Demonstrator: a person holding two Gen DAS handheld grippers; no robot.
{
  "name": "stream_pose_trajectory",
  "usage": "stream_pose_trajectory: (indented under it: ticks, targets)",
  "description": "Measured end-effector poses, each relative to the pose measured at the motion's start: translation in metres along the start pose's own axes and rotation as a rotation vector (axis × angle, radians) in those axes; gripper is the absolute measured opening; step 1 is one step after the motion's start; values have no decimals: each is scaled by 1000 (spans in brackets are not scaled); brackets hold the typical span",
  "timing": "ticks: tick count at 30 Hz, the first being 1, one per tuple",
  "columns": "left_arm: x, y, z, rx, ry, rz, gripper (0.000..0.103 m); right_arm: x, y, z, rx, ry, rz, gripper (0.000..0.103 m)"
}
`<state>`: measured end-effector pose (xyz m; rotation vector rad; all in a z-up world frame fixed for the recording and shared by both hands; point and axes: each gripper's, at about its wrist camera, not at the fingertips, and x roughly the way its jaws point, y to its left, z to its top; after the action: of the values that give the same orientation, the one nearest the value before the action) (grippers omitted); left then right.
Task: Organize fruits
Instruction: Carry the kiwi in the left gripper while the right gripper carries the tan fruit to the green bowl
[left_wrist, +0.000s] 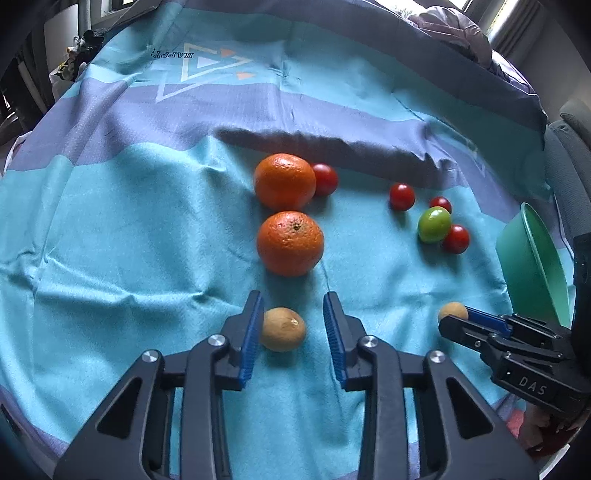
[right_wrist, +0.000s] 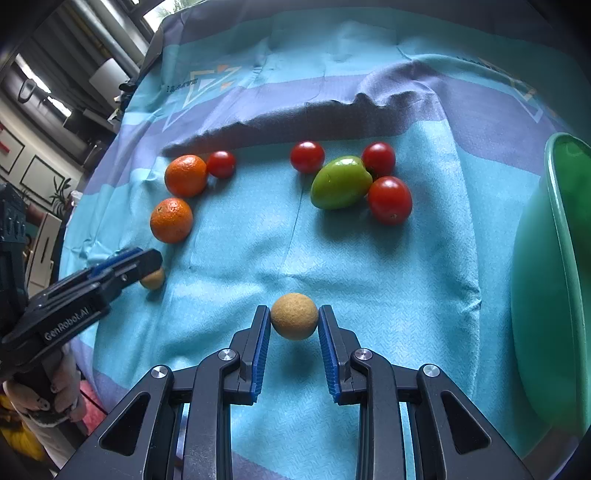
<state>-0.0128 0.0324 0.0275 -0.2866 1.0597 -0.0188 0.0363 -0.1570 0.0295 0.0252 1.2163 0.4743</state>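
The right tongs (right_wrist: 294, 325) are closed on a tan ball (right_wrist: 294, 316), which is held just above the cloth (right_wrist: 369, 266). If the pads slip on its round skin, it can be dropped and rolled away. The left tongs (left_wrist: 293, 314) are partly open; another tan fruit (left_wrist: 283, 329) lies between the pads, touching only the left one, so it can be pushed aside. Ahead, two oranges (left_wrist: 290, 243) and the tomatoes (right_wrist: 341, 182) are seen; the bowl (right_wrist: 546, 295) stands right of the right tongs.
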Motion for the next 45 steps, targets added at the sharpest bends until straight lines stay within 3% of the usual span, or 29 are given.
stream_pose_trajectory:
  ticks: [7, 13, 22, 34, 38, 45]
  targets:
    - [9, 4, -4, -7, 55, 7, 35, 5, -4, 1, 27, 17, 29, 28]
    - [11, -4, -9, 37, 15, 46, 27, 7, -8, 2, 47, 20, 31, 28]
    - [-10, -28, -12, 97, -84, 67, 28, 1, -11, 6, 59, 5, 44, 28]
    - [-61, -113, -6, 207, -272, -4, 28, -83, -48, 12, 130, -244, 44, 28]
    - [-64, -150, -6, 236, -298, -53, 28, -109, -66, 8, 171, -317, 25, 28]
    - [-53, -212, -8, 311, -267, -154, 28, -136, -103, -3, 276, -399, -33, 29]
